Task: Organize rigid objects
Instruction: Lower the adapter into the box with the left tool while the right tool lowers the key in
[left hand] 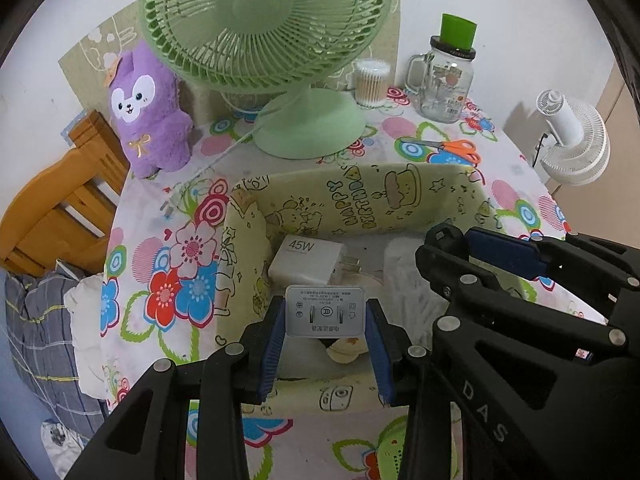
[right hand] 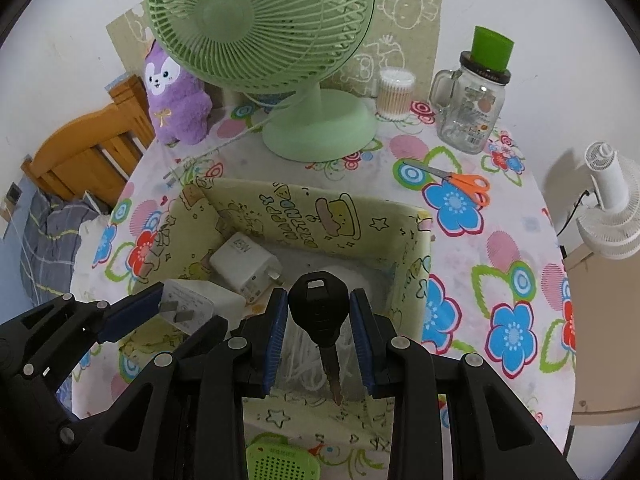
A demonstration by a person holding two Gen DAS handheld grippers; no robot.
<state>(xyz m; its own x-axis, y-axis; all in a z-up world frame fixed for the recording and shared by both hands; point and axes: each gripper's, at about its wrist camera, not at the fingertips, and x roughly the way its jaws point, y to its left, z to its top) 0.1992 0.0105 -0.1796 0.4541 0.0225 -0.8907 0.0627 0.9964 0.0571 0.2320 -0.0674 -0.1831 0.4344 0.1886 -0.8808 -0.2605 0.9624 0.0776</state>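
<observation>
cut off: green speaker [right hand: 282, 458] | hidden: white cable [right hand: 304, 360] partly

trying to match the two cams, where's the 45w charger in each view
Left wrist: the 45W charger lies in the box, just left of centre, beyond the adapter held in the left claw.
Right wrist: the charger sits left of centre in the box's back left corner, up-left of the key in the right claw.
Shared landmark: the green fan behind the box.
</observation>
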